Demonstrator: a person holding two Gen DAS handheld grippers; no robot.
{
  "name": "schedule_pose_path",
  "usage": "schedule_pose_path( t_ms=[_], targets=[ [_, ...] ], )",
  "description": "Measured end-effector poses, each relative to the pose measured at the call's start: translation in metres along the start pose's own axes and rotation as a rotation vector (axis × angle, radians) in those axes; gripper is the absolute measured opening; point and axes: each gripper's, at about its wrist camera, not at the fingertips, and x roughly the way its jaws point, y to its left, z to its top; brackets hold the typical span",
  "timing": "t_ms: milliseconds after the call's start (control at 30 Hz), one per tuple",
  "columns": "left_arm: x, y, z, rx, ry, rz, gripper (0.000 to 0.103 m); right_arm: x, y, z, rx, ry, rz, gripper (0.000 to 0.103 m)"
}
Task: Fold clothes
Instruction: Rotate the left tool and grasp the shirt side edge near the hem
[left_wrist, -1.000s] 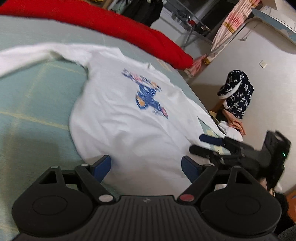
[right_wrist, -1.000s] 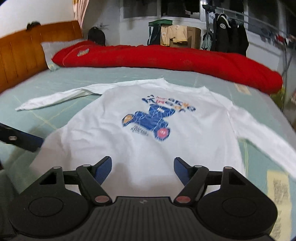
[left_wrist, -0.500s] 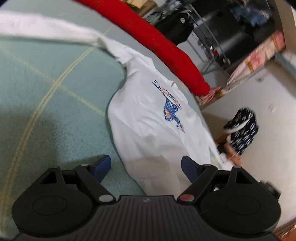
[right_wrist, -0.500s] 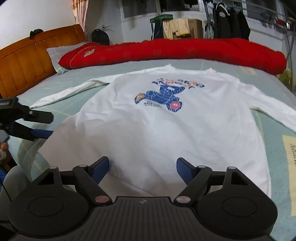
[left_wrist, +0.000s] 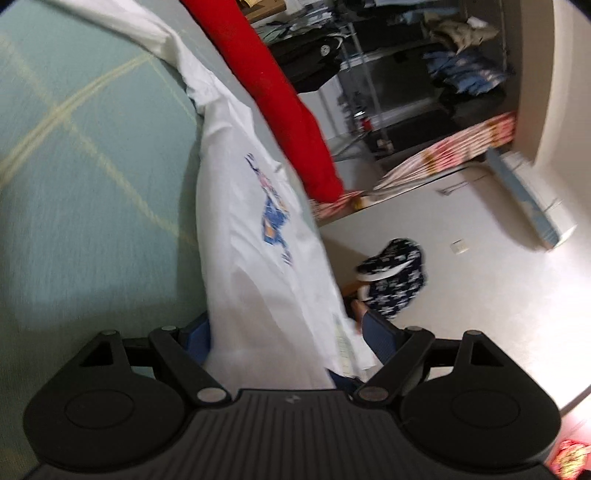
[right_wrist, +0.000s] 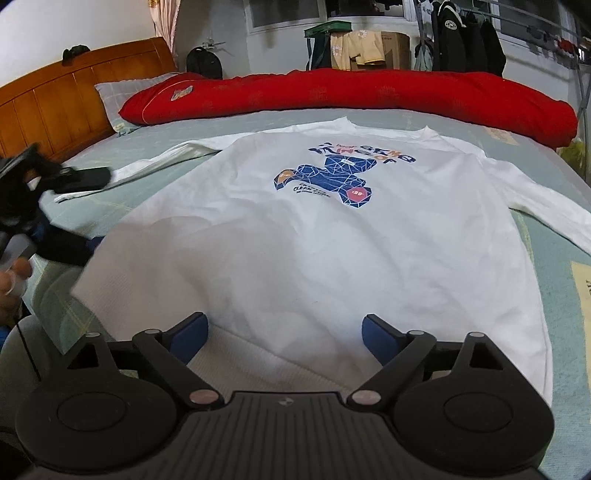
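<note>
We see a bed (right_wrist: 546, 236) with a pale green checked sheet filling most of both views, wooden headboard (right_wrist: 55, 107) at 10 o'clock in the right wrist view. Red duvet (right_wrist: 351, 92) rolled along the far edge of the bed, 12 o'clock, with a grey pillow (right_wrist: 118, 92) at its left end. White long-sleeve sweatshirt (right_wrist: 314, 251) lies flat, face up, mid-bed, hem toward us, collar toward the duvet; blue bear print (right_wrist: 328, 177) on the chest. One sleeve runs out to 9 o'clock, the other to 3 o'clock, both lying on the sheet. Clothes rack with dark jackets (right_wrist: 465, 37) behind the bed at 1 o'clock. Right gripper (right_wrist: 284, 338) sits low over the hem at 6 o'clock, jaws spread wide and just been opening further; hem fabric lies between the blue pads, pads not pressing it. Left gripper (right_wrist: 66, 188) comes in at 9 o'clock in the right wrist view, blurred, at the left corner of the hem. In the left wrist view, camera rolled, the left gripper (left_wrist: 291, 341) has jaws spread, with the sweatshirt's (left_wrist: 251, 258) side edge between the pads, no pinch visible. A dark star-print garment (left_wrist: 395, 280) hangs off the bed at 3 o'clock there.
</note>
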Motion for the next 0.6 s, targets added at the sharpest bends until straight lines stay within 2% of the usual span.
schedule_pose_path(
  t_ms=[100, 300, 500, 600],
  targets=[
    [-0.009, -0.003, -0.001, -0.034, -0.012, -0.05, 0.083, 0.001, 0.001, 0.0, -0.009, 0.005, -0.003, 0.095],
    [-0.039, -0.029, 0.013, 0.048, -0.118, -0.106, 0.087, 0.002, 0.003, -0.001, -0.017, 0.008, -0.008, 0.096],
    [-0.035, -0.022, 0.012, 0.108, -0.076, 0.152, 0.087, 0.002, 0.006, -0.001, -0.032, 0.012, -0.017, 0.098],
    [-0.032, -0.012, 0.008, 0.102, -0.038, 0.212, 0.086, 0.0, 0.005, -0.002, -0.031, 0.014, -0.014, 0.098]
  ],
)
